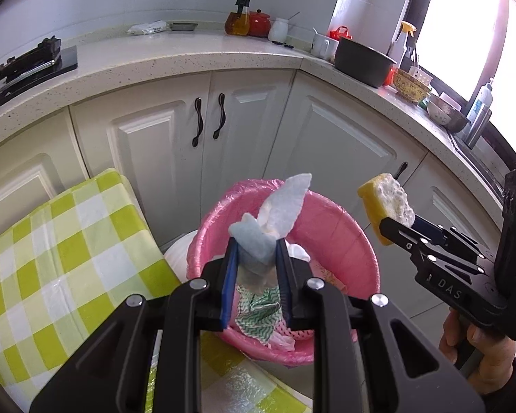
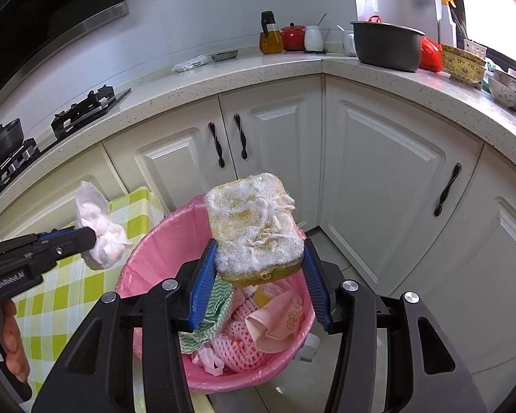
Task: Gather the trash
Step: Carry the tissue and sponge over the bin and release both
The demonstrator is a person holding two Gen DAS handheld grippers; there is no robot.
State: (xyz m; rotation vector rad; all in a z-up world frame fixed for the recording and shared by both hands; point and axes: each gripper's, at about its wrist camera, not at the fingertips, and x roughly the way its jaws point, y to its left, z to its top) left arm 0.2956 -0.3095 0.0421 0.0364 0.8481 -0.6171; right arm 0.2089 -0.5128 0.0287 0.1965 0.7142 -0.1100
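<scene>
The left gripper (image 1: 257,254) pinches a crumpled white tissue (image 1: 275,220) above the pink-lined round bin (image 1: 340,237). The right gripper (image 2: 258,258) clamps a worn yellow sponge (image 2: 254,227) beside it. Rags (image 2: 213,313) fill the bin.

Pink bin (image 1: 340,234) base hidden behind left tool (image 1: 258,251)

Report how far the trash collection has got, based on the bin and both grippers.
Done: the pink-lined bin already holds a green-patterned cloth, pink foam netting and other scraps. In hand: the left gripper is shut on a crumpled tissue, and the right gripper is shut on a worn yellow sponge, both above the bin. Left: release both into it.
</scene>
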